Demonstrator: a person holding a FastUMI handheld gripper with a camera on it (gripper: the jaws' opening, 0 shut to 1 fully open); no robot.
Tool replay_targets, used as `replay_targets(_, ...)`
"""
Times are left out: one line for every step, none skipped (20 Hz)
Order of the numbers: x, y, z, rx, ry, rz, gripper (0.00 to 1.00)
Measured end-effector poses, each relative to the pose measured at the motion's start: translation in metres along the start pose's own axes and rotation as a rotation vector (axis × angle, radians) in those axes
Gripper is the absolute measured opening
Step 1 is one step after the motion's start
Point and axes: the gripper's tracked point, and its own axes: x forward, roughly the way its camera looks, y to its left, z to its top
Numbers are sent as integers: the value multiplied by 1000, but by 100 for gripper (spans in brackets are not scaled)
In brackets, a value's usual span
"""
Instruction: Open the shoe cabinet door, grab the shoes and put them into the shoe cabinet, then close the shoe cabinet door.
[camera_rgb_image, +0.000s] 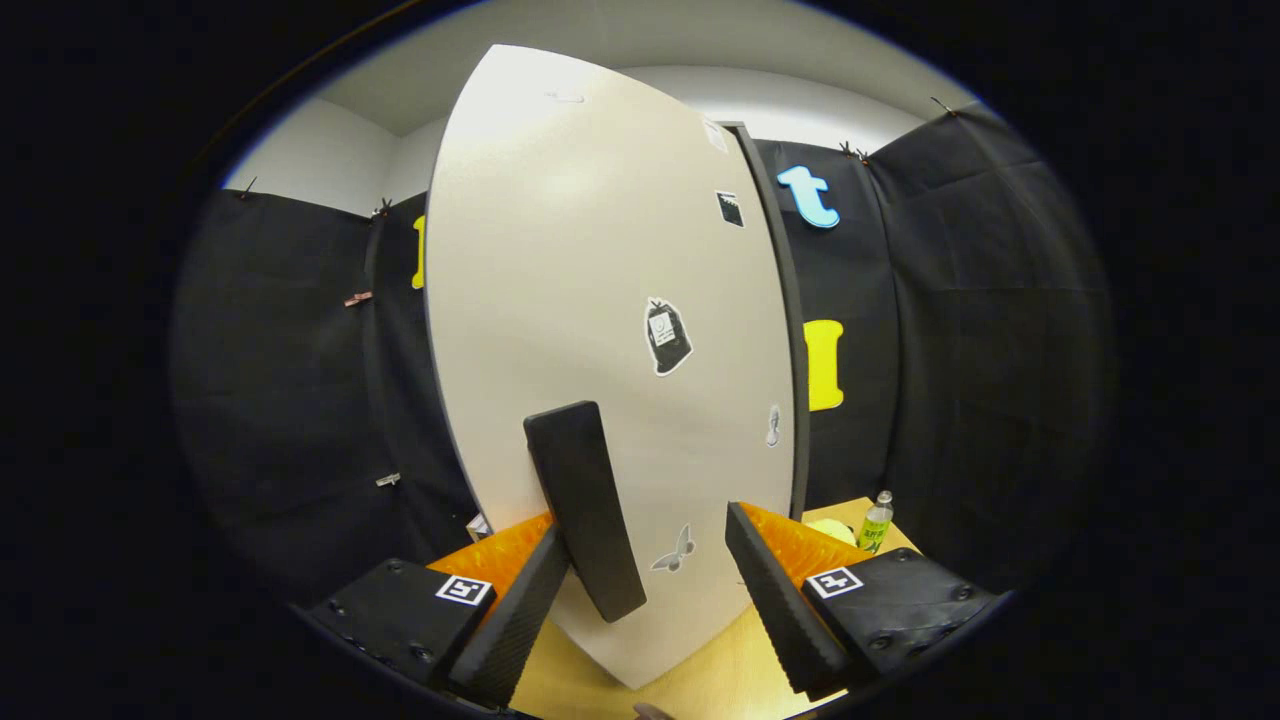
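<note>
The shoe cabinet's white door (590, 300) stands close in front of me, with several stickers on it. Its black bar handle (585, 510) slants down the door's lower part. My gripper (645, 525) is open around that handle. The handle lies against the left finger (520, 620), while the right finger (780, 600) stands well apart from it. A dark strip (785, 300) runs along the door's right edge. I cannot tell from here whether the door is ajar.
The cabinet stands on a light wooden tabletop (700, 680). Right of the door, beyond the right finger, stand a small green bottle (876, 522) and a pale yellow object (832, 530). Black cloth walls close in on both sides.
</note>
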Motion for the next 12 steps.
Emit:
replay_targets(1, 6, 0, -4, -3, 11, 98)
replay_targets(2, 12, -1, -7, -3, 25, 98)
replay_targets(3, 18, -2, -12, -3, 42, 99)
replay_targets(4, 23, -4, -19, -2, 54, 100)
replay_targets(5, 25, -4, -27, -1, 51, 100)
replay_targets(5, 26, -4, -29, -2, 57, 100)
replay_targets(6, 30, -4, -25, -4, 62, 100)
replay_targets(6, 31, -4, -23, -5, 64, 99)
replay_targets(6, 32, -5, -24, -4, 64, 99)
replay_targets(7, 33, -3, -25, -3, 64, 99)
replay_targets(6, 33, -4, -26, -2, 61, 99)
replay_targets(6, 33, -4, -27, -3, 61, 99)
